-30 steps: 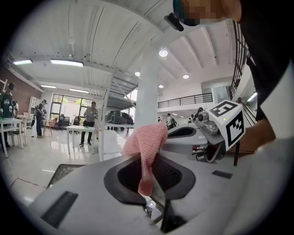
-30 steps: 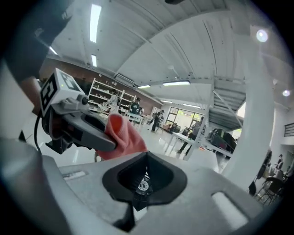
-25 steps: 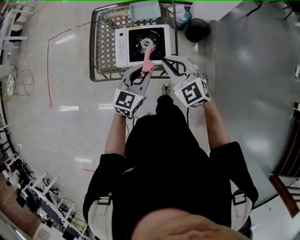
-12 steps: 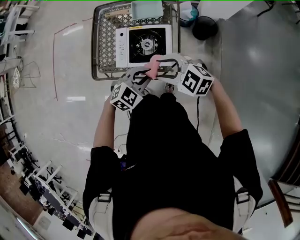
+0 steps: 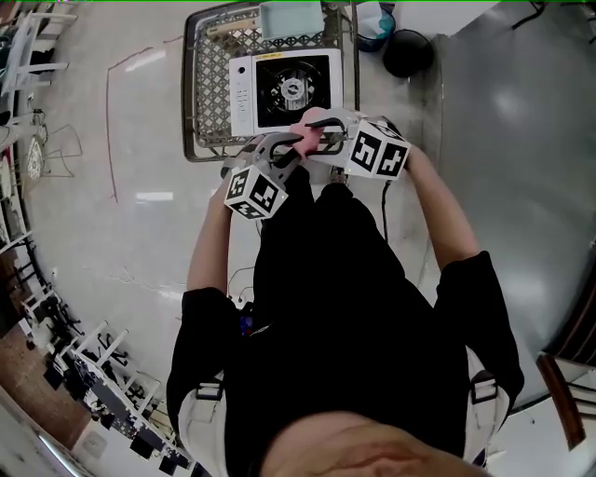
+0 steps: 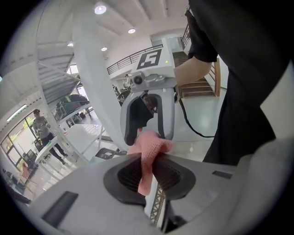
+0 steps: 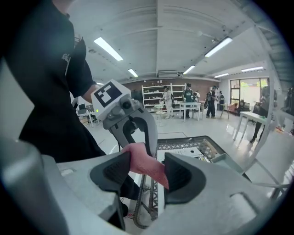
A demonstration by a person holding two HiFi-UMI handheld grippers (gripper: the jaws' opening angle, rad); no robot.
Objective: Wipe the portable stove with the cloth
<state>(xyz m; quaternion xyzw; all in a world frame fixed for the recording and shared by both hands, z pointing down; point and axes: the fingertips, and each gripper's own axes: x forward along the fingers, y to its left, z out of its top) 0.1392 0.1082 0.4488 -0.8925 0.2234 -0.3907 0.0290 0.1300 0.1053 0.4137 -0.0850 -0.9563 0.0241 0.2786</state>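
Pink cloth (image 5: 307,137) near portable stove (image 5: 291,90)

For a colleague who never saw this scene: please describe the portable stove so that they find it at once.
Find the wire-mesh table ahead of the person. The portable stove lies flat on it: a white box with a black square top and a round burner, unlike the plain pale green container beyond it.
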